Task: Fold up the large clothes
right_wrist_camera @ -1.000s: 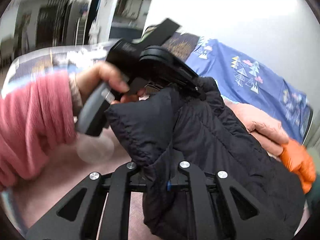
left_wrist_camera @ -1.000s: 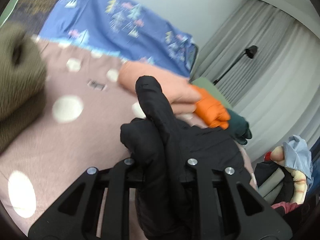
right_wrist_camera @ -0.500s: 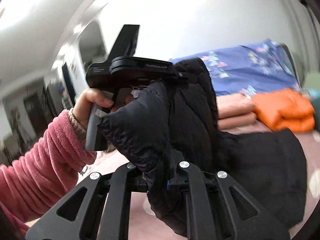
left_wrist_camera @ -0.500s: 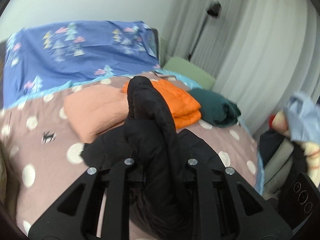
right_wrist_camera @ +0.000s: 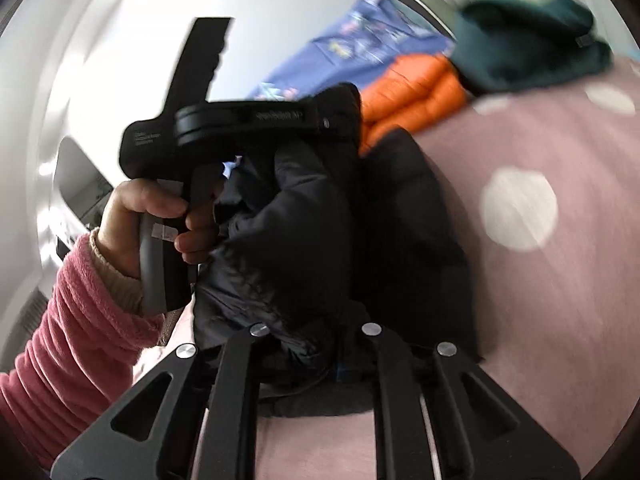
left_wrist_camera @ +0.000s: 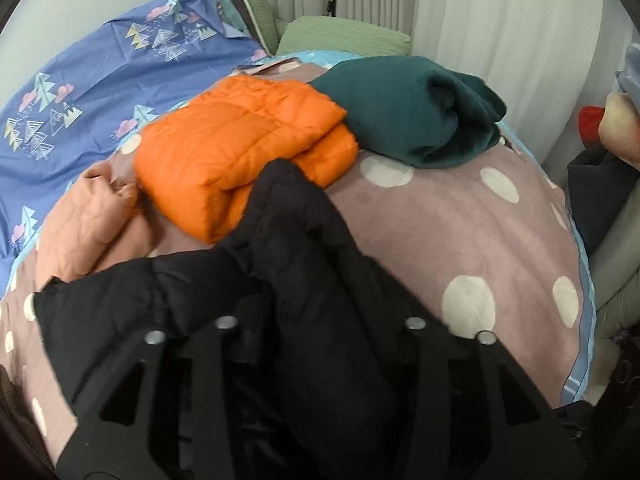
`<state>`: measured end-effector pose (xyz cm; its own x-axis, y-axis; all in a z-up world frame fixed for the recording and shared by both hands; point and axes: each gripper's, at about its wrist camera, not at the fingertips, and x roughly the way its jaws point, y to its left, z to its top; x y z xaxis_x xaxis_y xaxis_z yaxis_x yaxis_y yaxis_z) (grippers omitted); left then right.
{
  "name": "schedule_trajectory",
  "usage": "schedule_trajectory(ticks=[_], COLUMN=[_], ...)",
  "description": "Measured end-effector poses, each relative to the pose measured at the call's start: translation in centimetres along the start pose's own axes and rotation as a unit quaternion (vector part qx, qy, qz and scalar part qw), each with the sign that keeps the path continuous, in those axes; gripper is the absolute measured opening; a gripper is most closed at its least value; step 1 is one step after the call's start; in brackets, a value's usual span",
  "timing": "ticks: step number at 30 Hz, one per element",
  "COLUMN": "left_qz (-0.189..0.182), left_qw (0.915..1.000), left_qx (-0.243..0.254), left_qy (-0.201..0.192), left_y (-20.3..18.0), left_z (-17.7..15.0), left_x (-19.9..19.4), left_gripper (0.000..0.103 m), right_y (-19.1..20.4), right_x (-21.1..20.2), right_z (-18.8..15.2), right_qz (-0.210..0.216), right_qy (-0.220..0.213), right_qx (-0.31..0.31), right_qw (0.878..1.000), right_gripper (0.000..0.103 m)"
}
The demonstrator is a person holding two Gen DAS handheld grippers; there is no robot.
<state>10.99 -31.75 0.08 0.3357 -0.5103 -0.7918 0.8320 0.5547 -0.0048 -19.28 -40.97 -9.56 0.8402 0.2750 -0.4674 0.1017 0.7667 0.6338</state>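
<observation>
Both grippers hold the black jacket [left_wrist_camera: 304, 280] over the bed [left_wrist_camera: 460, 240]: left [left_wrist_camera: 320, 360] fingers opening around it, right [right_wrist_camera: 316, 344] pinched tight alongside.

Home bedroom: bed [left_wrist_camera: 460, 220], curtains [left_wrist_camera: 500, 12].

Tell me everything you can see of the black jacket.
The black jacket is a puffy quilted garment with a dull sheen, bunched and partly folded on the pink dotted bedspread. One raised fold sits between the fingers of the left hand-held gripper, whose jaws are opening; another is pinched in the right hand-held gripper. Its far edge overlaps the folded orange jacket.
</observation>
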Motion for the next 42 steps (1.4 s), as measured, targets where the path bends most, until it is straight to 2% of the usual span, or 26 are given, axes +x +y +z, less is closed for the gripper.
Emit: schedule_trajectory(ticks=[3, 5, 8, 11, 13, 15, 17, 19, 21, 22, 23, 24, 27, 30, 31, 32, 34, 35, 37, 40, 42], left_qz=[0.001, 0.006, 0.000, -0.028, -0.023, -0.007, -0.011, 0.003, -0.012, -0.024, -0.040, -0.047, -0.068, -0.084, -0.082, -0.078, -0.069, -0.053, -0.025, -0.013, -0.010], left_qw=[0.9997, 0.9989, 0.9963, 0.9907, 0.9919, 0.9966, 0.9990, 0.9990, 0.9987, 0.9984, 0.9978, 0.9974, 0.9954, 0.9922, 0.9914, 0.9899, 0.9841, 0.9817, 0.9799, 0.9753, 0.9738], left_qx=[0.013, 0.009, -0.020, -0.043, -0.035, -0.022, -0.006, 0.020, 0.025, 0.019, 0.009, 0.002, -0.023, -0.048, -0.058, -0.069, -0.100, -0.118, -0.139, -0.177, -0.187], left_qy=[-0.021, -0.045, -0.084, -0.126, -0.120, -0.079, -0.044, -0.039, -0.044, -0.047, -0.052, -0.054, -0.064, -0.078, -0.085, -0.096, -0.130, -0.140, -0.141, -0.131, -0.129], left_y=[-0.5, 0.3, 2.1, 4.2, 4.4, 4.0, 3.1, 1.8, 1.1, 1.1, 1.2, 1.3, 2.2, 3.4, 3.8, 4.5, 6.6, 8.1, 10.1, 12.7, 13.4], left_z=[-0.1, -0.6, -1.9, -4.2, -5.1, -5.7, -6.4, -7.3, -7.7, -7.7, -7.7, -7.7, -8.1, -9.0, -9.3, -9.7, -11.0, -11.9, -13.0, -14.6, -15.2], left_x=[-1.8, -3.9, -7.2, -10.5, -10.3, -8.1, -5.5, -3.3, -2.1, -1.8, -1.7, -1.7, -2.5, -4.1, -4.9, -5.9, -8.3, -9.4, -10.1, -10.4, -10.3], left_gripper=[0.048, 0.050, 0.050, 0.050, 0.050, 0.047, 0.047, 0.047, 0.047, 0.047, 0.047, 0.048, 0.050, 0.056, 0.058, 0.061, 0.064, 0.064, 0.064, 0.064, 0.064], right_y=[-0.8, -1.3, -2.2, -2.9, -2.9, -2.7, -2.5, -2.4, -2.4, -2.2, -2.0, -1.8, -1.5, -1.5, -1.4, -1.3, -1.7, -1.9, -1.6, 0.4, 2.4], right_x=[0.3, 0.4, 0.1, 0.8, 0.7, -0.1, -2.2, -4.4, -6.0, -5.9, -5.4, -4.3, 1.1, 6.5, 7.5, 9.2, 11.6, 12.2, 13.1, 16.0, 17.3], right_z=[-0.2, -0.4, 0.0, 0.9, 1.1, 1.7, 3.0, 4.4, 6.6, 7.7, 8.5, 9.6, 12.5, 14.0, 13.7, 13.4, 13.2, 13.1, 13.0, 12.4, 11.7], right_qz=[0.010, 0.022, 0.042, 0.042, 0.039, 0.034, 0.020, 0.001, -0.016, -0.013, -0.005, 0.005, -0.003, -0.037, -0.056, -0.072, -0.056, -0.046, -0.019, 0.046, 0.065], right_qy=[0.021, 0.042, 0.055, 0.063, 0.067, 0.066, 0.037, -0.004, -0.035, -0.037, -0.031, -0.018, 0.040, 0.089, 0.104, 0.126, 0.150, 0.155, 0.164, 0.188, 0.202], right_qx=[0.006, 0.016, 0.032, 0.046, 0.048, 0.041, 0.023, 0.013, 0.009, 0.004, -0.003, -0.011, -0.013, -0.026, -0.044, -0.064, -0.058, -0.052, -0.047, -0.052, -0.071], right_qw=[1.000, 0.999, 0.997, 0.996, 0.996, 0.996, 0.999, 1.000, 0.999, 0.999, 0.999, 1.000, 0.999, 0.995, 0.992, 0.987, 0.985, 0.986, 0.985, 0.980, 0.975], right_gripper=[0.017, 0.030, 0.030, 0.030, 0.030, 0.033, 0.052, 0.060, 0.065, 0.070, 0.079, 0.083, 0.087, 0.087, 0.080, 0.058, 0.043, 0.036, 0.027, 0.022, 0.022])
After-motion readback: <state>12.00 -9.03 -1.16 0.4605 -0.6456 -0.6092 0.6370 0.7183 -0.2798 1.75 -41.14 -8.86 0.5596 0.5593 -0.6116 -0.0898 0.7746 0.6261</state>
